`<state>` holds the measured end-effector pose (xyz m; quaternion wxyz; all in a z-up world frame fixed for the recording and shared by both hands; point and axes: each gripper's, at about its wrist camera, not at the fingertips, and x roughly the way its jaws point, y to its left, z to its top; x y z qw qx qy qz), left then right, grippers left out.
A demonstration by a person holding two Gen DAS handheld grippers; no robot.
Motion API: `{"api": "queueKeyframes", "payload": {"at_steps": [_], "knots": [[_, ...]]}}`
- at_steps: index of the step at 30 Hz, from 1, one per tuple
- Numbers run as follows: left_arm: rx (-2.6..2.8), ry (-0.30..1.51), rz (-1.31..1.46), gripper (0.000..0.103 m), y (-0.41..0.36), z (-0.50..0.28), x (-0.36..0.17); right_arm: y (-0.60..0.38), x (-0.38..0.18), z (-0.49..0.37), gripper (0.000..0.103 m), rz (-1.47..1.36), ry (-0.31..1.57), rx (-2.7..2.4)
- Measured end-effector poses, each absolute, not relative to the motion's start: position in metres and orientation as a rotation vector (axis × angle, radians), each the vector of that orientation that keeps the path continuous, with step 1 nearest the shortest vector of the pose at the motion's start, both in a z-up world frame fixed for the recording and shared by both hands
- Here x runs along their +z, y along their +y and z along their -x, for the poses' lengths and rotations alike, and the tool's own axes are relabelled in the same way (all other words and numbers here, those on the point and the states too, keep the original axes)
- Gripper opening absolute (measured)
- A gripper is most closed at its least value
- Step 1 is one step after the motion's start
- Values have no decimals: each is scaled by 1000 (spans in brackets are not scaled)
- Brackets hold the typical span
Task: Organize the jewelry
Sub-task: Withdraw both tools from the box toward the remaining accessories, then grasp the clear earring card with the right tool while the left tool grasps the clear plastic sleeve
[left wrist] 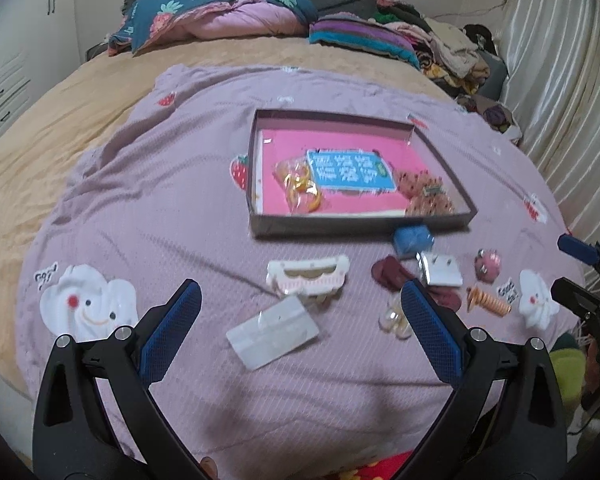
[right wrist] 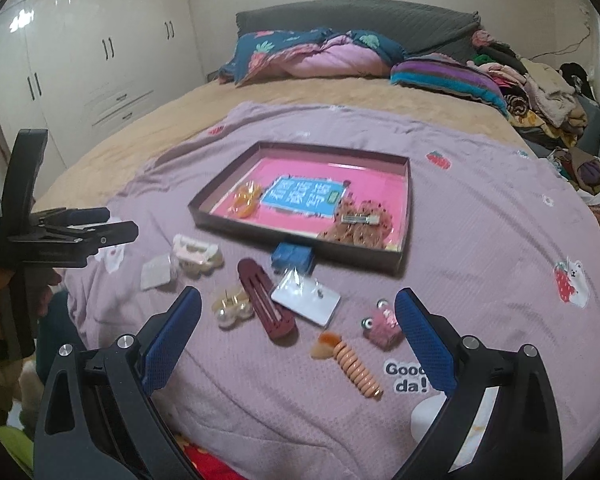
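A shallow dark box [right wrist: 404,216] with a pink floor holds an orange bangle packet [right wrist: 244,200]; maroon clip [right wrist: 266,300], pearl clip [right wrist: 230,308] and coiled orange hair tie [right wrist: 356,368] lie before it on the bed.

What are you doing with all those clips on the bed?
A person holds a gripper in each hand, tidying hair clips and jewelry into a box on the purple blanket. Both the left gripper and the right gripper are open and empty. A few things already lie in the box. Still on the blanket are a white claw clip, a maroon clip, pearls, an orange spiral clip and a pink clip.
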<state>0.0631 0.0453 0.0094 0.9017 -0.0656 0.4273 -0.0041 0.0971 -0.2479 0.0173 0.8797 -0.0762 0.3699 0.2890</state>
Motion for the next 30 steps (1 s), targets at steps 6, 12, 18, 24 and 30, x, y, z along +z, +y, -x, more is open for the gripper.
{"api": "queueKeyframes", "payload": {"at_steps": [6,12,18,24,30], "knots": [[-11,933,106,94,42,-55,-10,-244,4,-97,97,191,796,588],[7,965,80,94,43,-50,-28,-238,-7,-95,97,274,792,557],[19,994,57,94,47,-55,-45,-236,-18,-99,97,278,826,569],[-19,1040,29,94,45,-65,-63,-233,-31,-113,97,260,880,585],[-56,1043,33,94,46,-76,-72,-227,-46,-134,97,280,928,568]]}}
